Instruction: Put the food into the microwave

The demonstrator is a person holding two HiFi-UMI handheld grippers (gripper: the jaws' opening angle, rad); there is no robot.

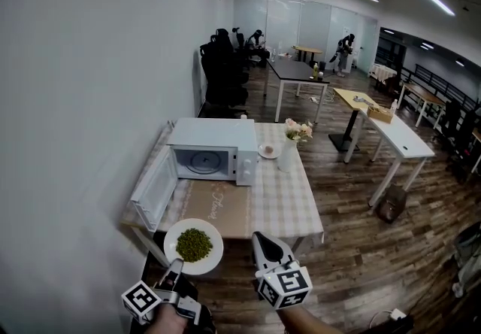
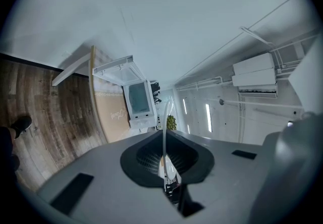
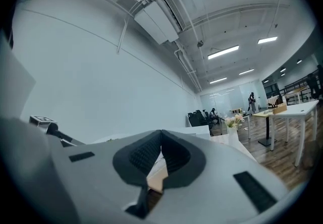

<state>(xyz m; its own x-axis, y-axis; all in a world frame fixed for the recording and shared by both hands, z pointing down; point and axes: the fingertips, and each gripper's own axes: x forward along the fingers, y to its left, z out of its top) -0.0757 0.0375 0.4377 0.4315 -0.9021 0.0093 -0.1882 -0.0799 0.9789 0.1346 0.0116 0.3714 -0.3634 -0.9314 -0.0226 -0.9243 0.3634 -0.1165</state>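
Left gripper view shows the left gripper (image 2: 165, 136) with its jaws clamped on the rim of a white plate (image 2: 164, 114). The plate is seen edge-on, as a thin pale line rising between the ribbed pads. Some green food (image 2: 171, 122) shows just past the jaw tips.

In the head view this gripper sits low at the bottom left, held in a hand (image 1: 177, 318), and points forward. It holds the plate out roughly level in the air at the near left corner of the table (image 1: 289, 208). The food is a round heap of small green pieces in the middle of the plate, with a broad bare white rim all round it.

The right gripper (image 3: 161, 133) has its jaws closed tip to tip with nothing between them. In the head view it hangs just right of the plate without touching it. Its jaws point toward the table and its marker cube faces the person.

Beyond the plate, a brown mat (image 1: 218, 208) lies on the checked tablecloth. Behind the mat, a white microwave (image 1: 214, 146) stands at the far left of the table, close to the wall (image 1: 83, 99). Its door (image 1: 154, 189) is swung wide open to the left, and the round glass tray shows inside. The plate is outside the microwave, on the near side of the mat.

To the right of the microwave are a small saucer (image 1: 268, 150) and a white vase (image 1: 288, 153) holding flowers.
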